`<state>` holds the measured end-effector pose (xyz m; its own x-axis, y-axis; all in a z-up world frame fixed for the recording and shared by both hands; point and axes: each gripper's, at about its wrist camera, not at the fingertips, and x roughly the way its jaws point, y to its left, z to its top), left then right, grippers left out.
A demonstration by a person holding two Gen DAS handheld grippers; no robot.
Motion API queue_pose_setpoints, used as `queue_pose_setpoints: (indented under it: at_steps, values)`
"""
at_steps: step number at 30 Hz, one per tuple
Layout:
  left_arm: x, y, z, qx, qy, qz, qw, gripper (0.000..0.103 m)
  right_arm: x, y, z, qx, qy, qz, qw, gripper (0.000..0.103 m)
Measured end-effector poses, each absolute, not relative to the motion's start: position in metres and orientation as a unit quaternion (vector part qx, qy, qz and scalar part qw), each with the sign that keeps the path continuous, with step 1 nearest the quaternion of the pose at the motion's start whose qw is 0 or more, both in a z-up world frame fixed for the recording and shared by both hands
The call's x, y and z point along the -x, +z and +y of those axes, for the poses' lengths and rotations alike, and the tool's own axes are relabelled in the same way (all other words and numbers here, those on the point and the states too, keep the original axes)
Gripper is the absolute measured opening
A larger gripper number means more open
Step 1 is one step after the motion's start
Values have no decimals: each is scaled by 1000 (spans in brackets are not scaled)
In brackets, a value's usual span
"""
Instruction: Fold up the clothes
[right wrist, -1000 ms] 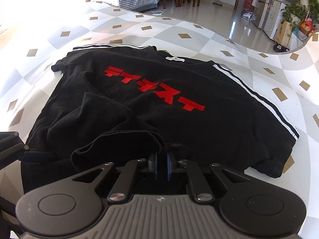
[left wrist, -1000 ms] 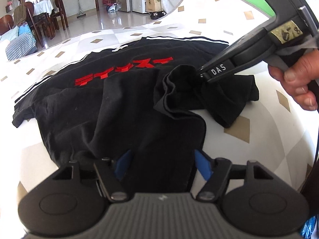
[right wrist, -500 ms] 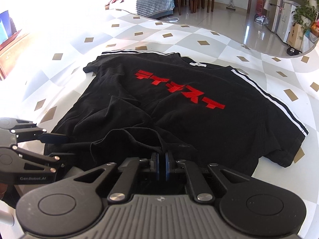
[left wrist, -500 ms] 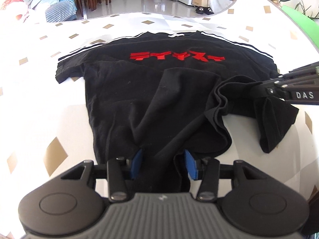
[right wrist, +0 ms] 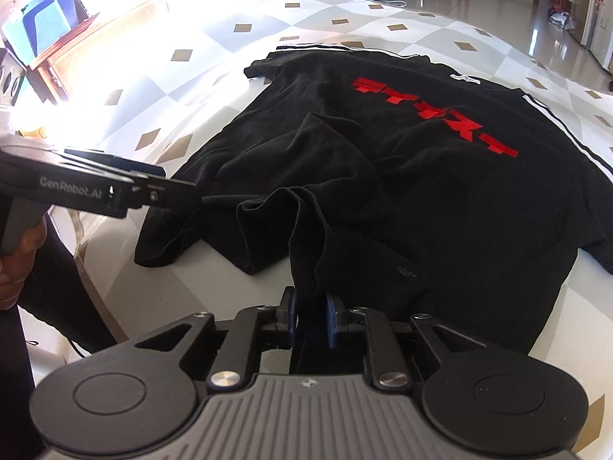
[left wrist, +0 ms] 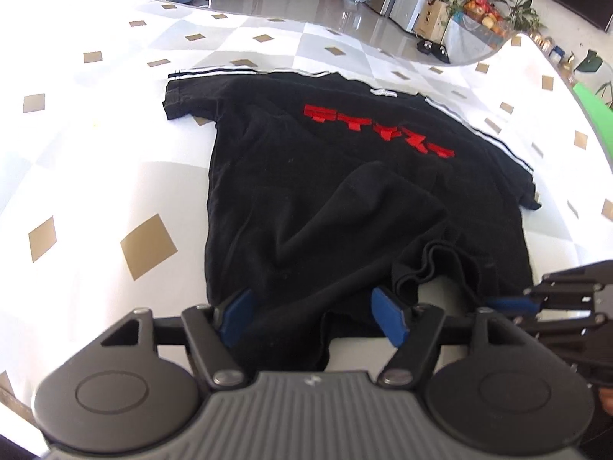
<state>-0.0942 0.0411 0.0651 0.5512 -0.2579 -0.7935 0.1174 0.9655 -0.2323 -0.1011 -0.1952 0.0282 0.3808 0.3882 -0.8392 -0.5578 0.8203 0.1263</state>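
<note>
Black cotton covers the middle of the white, gold-diamond-patterned desk (left wrist: pixel 115 176): a T-shirt (left wrist: pixel 306 199) with red lettering (left wrist: pixel 379 130) across its chest lies front up, collar away from the person and the white-striped sleeve (left wrist: pixel 180 96) flat at the far left.

At the near left, the left hand-held gripper (left wrist: pixel 312 320) stands over the hem. A second ago its blue pads (left wrist: pixel 235 316) were closer together on that edge; now its jaws are opening and stand wide, with the hem lying slack between them and neither pad pressing on it. The shirt has also swung round in this view, so the side seam that was bunched now runs fairly straight down the left.

In the centre the lower body is rumpled, with a raised ridge and a doubled-over flap near the hem (right wrist: pixel 268 230) (this part has not flattened).

To the right, the right hand-held gripper (right wrist: pixel 310 320) was clamped tight on a gathered pleat of hem half a second ago; its jaws are opening too, though only a narrow gap shows and the cloth hangs between the pads, perhaps brushing them.

Judging by both releases together, the spreading pull looks finished, and the fold itself has not yet begun. Smoothing the central wrinkle would probably help first.
</note>
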Motion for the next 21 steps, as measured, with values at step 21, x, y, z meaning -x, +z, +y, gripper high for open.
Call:
queue_pose_setpoints:
  at_steps: [21]
  values:
    - [56,44,33,111,-81,431,892,90,95,25,-183,100,228,431,867,42]
